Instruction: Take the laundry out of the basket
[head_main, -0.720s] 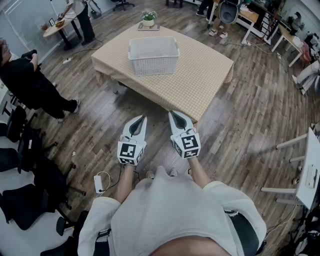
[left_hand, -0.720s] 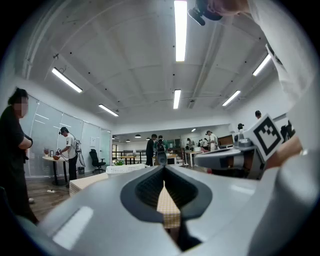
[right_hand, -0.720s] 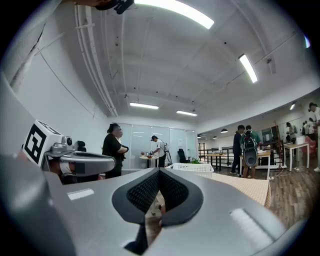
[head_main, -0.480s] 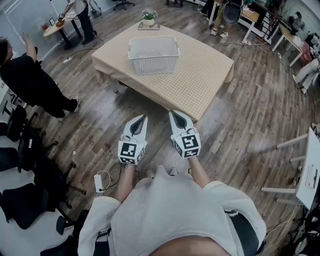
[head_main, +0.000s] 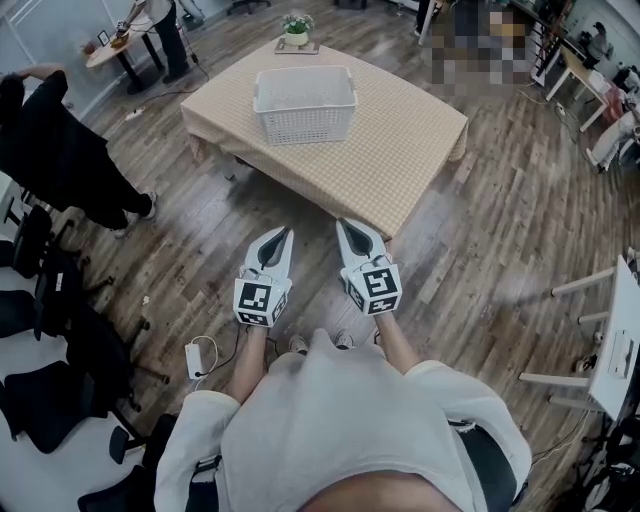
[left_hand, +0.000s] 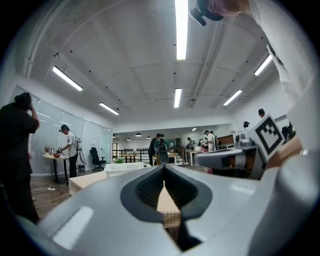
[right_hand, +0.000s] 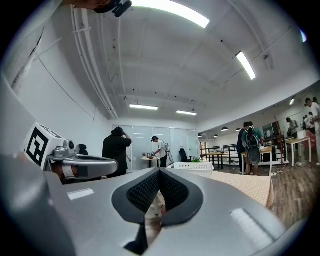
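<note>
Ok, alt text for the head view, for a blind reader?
A person in a white top holds the left gripper and right gripper, both shut and empty, side by side over a wood floor, short of a table. A white basket stands on its beige cloth, a potted plant beyond it. Someone in black stands at left.

The laundry basket (head_main: 304, 103) is showing plain white, its walls patterned with fine slots. The tablecloth (head_main: 400, 150) beneath it is showing a small beige check. The floor (head_main: 500, 240) is showing grey-brown wood planks. The left gripper (head_main: 287, 231) and the right gripper (head_main: 340, 222) are showing pale grey shells with charcoal, finely ribbed pads (left_hand: 147, 189), and their marker cubes (head_main: 258, 300) are carrying black-and-white squares. The person holding them is wearing a cream-white top (head_main: 340, 420). A bystander (head_main: 50, 150) is wearing black. The office chairs (head_main: 40, 410) are showing black. The potted plant (head_main: 297, 30) is showing green leaves above a white pot.
</note>
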